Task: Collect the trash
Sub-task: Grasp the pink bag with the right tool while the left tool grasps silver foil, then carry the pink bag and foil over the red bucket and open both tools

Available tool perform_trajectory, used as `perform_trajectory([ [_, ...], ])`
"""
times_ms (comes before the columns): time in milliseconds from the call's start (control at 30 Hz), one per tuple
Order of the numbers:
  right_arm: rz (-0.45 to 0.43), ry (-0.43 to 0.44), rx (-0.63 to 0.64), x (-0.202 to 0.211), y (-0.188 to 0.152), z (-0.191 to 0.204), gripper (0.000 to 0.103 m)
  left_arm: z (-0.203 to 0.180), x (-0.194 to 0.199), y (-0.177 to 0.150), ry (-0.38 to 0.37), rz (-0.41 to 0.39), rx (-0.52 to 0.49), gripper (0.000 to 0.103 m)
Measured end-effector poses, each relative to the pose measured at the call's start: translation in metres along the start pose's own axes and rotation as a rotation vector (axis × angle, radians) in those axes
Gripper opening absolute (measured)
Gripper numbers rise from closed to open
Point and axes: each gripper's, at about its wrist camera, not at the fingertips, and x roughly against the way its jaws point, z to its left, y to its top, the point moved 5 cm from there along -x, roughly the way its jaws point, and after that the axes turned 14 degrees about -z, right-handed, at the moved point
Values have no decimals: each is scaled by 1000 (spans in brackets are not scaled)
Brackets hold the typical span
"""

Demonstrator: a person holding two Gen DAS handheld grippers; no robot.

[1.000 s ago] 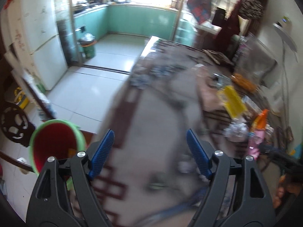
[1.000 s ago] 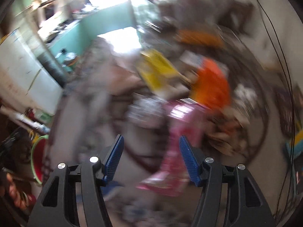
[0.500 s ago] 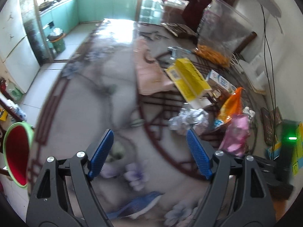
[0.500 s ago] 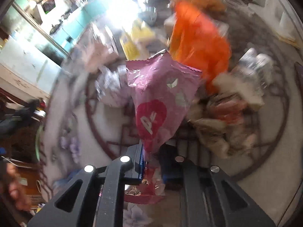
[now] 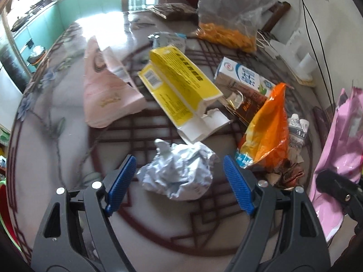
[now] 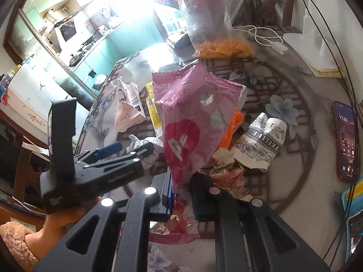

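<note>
Right gripper (image 6: pixel 180 200): pressed together, pinching the bottom edge of a pink wrapper (image 6: pixel 188 122), which stands up off the table (image 6: pixel 313 165).
Left gripper (image 5: pixel 179 185): spread wide, pointing down, its blue pads on either side of a crumpled foil ball (image 5: pixel 179 172) (not touching it).
Hand (image 6: pixel 61 222): seen in the right view, fuzzy sleeve at the wrist, holding the left gripper.
Near trash: orange bag (image 5: pixel 265 131) just right of the foil; paper cup (image 6: pixel 261 140) lying on its side.
Middle: torn yellow box (image 5: pixel 179 86), pink paper bag (image 5: pixel 106 90), milk carton (image 5: pixel 245 77).
Far: clear bag of orange snacks (image 5: pixel 229 34).
Right edge: phone (image 6: pixel 346 140), screen lit.
</note>
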Motion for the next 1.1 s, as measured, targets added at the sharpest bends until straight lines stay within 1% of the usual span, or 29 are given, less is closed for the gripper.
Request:
perform_trajectory([
  [67, 7, -4, 0, -3, 0, 0, 12, -2, -5, -3, -4, 15, -6, 77],
  [133, 7, -8, -1, -5, 0, 2, 12, -1, -9, -6, -12, 34, 1, 63],
  [167, 6, -12, 2, -5, 0, 3, 12, 0, -11, -8, -14, 44, 5, 53],
  [200, 4, -17, 7, -4, 1, 3, 12, 1, -10, -8, -18, 42, 8, 51],
  [267, 1, -26, 18, -5, 2, 7, 12, 3, -4, -6, -28, 33, 13, 49],
  [333, -7, -30, 28, -2, 5, 13, 12, 6, 4, -3, -32, 14, 23, 48],
  [467, -23, -41, 73, 4, 11, 30, 12, 18, 37, 1, -19, -45, 37, 47],
  [567, -52, -35, 131, 12, 16, 56, 12, 34, 72, 1, 21, -87, 50, 47],
  [667, -82, -30, 210, 18, 19, 85, 12, 51, 97, -1, 58, -109, 82, 47],
  [800, -113, -2, 302, 24, 20, 125, 12, 82, 132, -4, 135, -155, 118, 47],
  [900, -118, 32, 339, 23, 18, 148, 12, 107, 156, -6, 193, -191, 136, 48],
  [1100, -113, 81, 389, 18, 7, 188, 12, 149, 191, -9, 268, -239, 168, 48],
])
